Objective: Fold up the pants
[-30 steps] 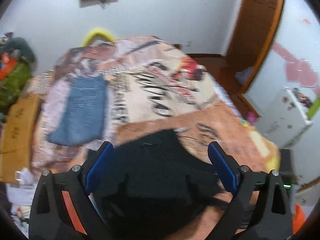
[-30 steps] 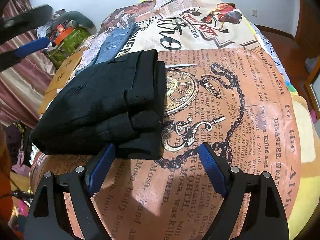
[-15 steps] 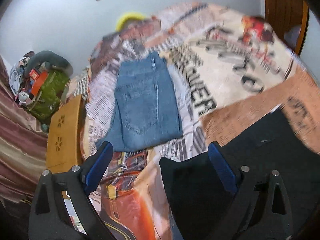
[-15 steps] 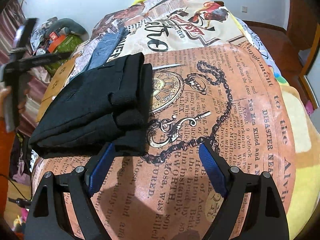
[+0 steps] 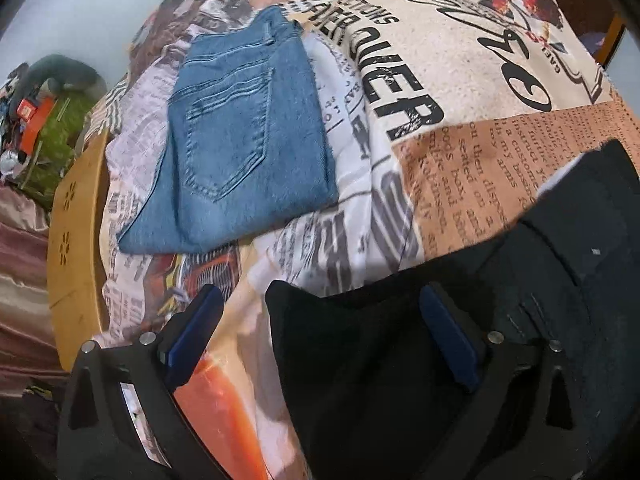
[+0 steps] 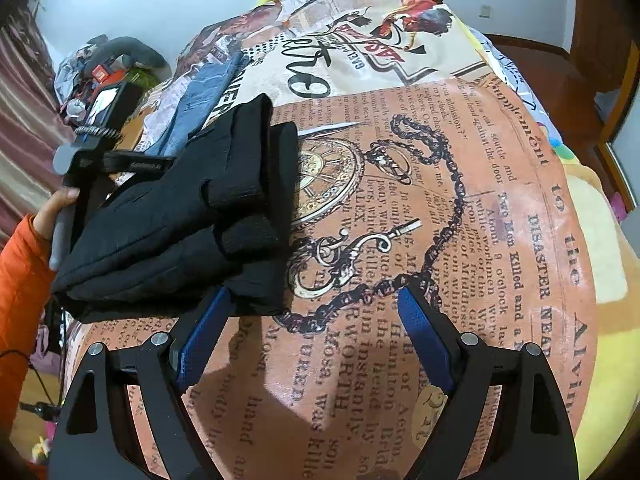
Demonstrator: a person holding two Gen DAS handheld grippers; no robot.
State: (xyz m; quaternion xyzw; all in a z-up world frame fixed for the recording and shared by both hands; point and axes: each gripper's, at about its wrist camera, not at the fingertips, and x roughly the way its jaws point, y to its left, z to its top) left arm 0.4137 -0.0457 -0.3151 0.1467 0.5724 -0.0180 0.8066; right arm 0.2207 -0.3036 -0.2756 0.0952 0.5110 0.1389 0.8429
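Under both my grippers spreads the bed's printed blanket (image 6: 460, 208), a fuzzy newspaper-and-pocket-watch pattern that looks soft and grippy, so cloth should not slide on it. The black pants (image 6: 180, 220) lie ahead and to the left of my right gripper (image 6: 312, 344), already folded into a thick, matte bundle of several layers with a rolled edge on the near right side; in the left view the same dark cloth (image 5: 400, 360) fills the space beneath and right of my left gripper (image 5: 320, 340). I judge them limp and fairly light, prone to slumping open, so I would pinch through all layers at a corner of the stack. Beyond the left gripper sit folded blue jeans (image 5: 244, 136), stiffer denim with a stitched pocket. Both grippers' blue pads stand wide apart, clamped on nothing
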